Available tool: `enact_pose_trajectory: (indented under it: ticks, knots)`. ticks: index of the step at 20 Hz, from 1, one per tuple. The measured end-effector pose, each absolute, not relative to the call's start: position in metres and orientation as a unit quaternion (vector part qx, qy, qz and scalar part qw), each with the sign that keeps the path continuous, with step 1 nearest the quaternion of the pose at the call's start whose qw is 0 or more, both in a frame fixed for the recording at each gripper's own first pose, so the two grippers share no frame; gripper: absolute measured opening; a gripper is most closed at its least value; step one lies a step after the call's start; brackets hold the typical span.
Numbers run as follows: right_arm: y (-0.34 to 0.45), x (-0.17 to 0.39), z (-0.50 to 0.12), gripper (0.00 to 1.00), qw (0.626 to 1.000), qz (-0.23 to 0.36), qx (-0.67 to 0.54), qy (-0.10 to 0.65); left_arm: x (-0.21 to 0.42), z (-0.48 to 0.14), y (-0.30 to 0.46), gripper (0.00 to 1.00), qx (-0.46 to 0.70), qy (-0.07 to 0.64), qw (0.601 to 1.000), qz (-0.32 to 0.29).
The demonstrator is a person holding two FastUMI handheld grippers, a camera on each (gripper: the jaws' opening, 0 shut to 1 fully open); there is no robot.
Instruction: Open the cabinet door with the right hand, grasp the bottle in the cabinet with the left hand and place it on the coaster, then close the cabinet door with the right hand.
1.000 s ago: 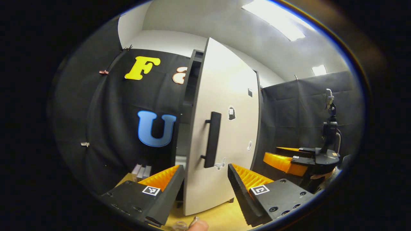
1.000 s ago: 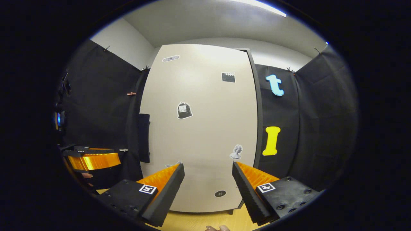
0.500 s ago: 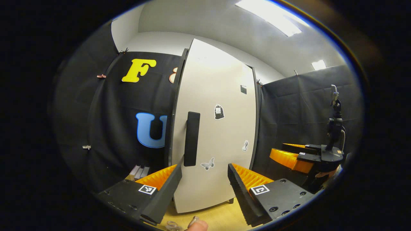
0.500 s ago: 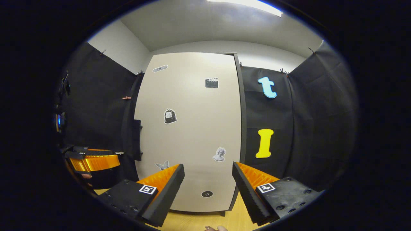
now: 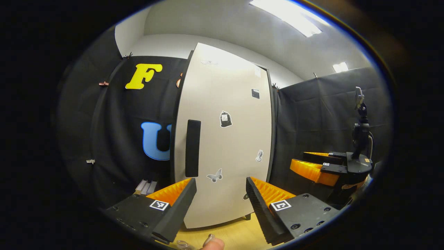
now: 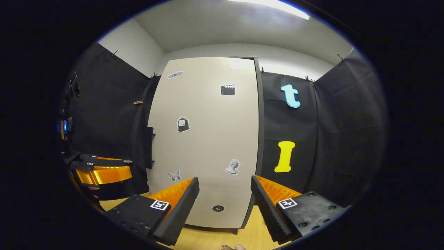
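The tall white cabinet door stands flush with its dark frame, with stickers on its face and its black bar handle at its left. My left gripper is open in front of the door, touching nothing. The same door faces the right gripper view, handle edge-on at the left. My right gripper is open just short of the door's lower part. A small clear object, cut off at the bottom edge, lies by a fingertip; I cannot tell what it is.
The cabinet stands on a light wooden table. Small grey blocks lie at the cabinet's left foot. The right gripper appears at the right of the left gripper view; the left gripper at the left of the right gripper view.
The cabinet door has swung from ajar, with the dark inside showing, to shut against the frame. Both grippers stayed open and drifted slightly.
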State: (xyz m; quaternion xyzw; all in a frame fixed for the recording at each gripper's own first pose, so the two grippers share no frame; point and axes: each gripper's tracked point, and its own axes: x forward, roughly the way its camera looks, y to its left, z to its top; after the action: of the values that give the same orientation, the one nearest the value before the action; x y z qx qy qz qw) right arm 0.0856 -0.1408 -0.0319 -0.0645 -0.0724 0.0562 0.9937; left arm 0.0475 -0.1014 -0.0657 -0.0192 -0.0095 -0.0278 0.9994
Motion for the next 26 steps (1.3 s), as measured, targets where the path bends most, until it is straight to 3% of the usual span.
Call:
enact_pose_trajectory:
  ticks: [26]
  knots:
    - [-0.142, 0.084, -0.034, 0.97, 0.995, 0.05, -0.067, -0.051, 0.06, -0.073, -0.089, 0.91, -0.017, -0.008, 1.0, -0.022]
